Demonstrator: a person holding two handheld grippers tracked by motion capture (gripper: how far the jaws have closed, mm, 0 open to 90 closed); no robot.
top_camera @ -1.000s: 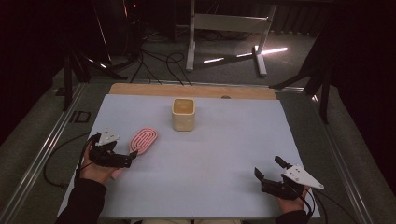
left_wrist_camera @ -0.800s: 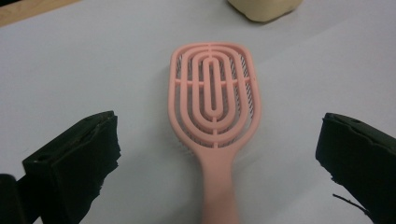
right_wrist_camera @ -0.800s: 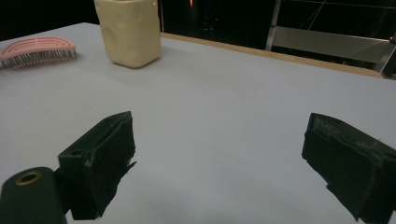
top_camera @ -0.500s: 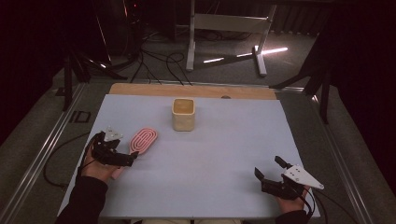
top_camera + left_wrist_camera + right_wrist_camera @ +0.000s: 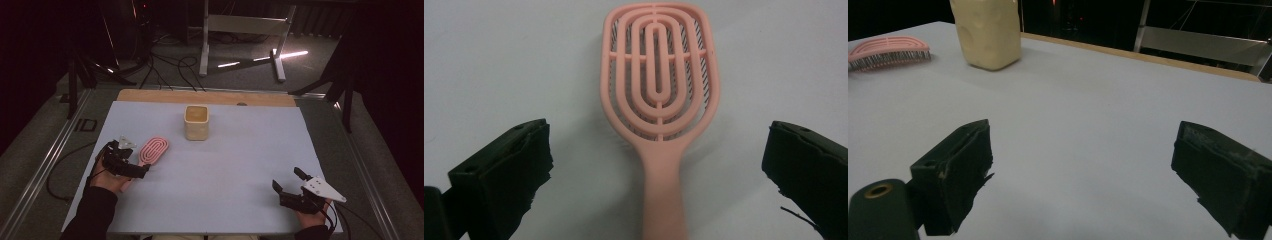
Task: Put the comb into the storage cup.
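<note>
Now spread wide: left gripper (image 5: pixel 659 165) over the handle of the pink hairbrush (image 5: pixel 659 95), lying flat at near left of the table (image 5: pixel 240 150), not pinched. Right gripper (image 5: pixel 291 182) also spread, holding nothing, near right, well apart from the cream cup (image 5: pixel 196 122).

From where I stand, nothing here can be read: no lettering, label, brand, number or sign on the pink hairbrush (image 5: pixel 659 95), the cream cup (image 5: pixel 196 122) or the grey table (image 5: pixel 250 160).

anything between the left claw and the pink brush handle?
No. In the left gripper view the left claw stands open around the pink brush handle, bare table in the gaps either side.
</note>
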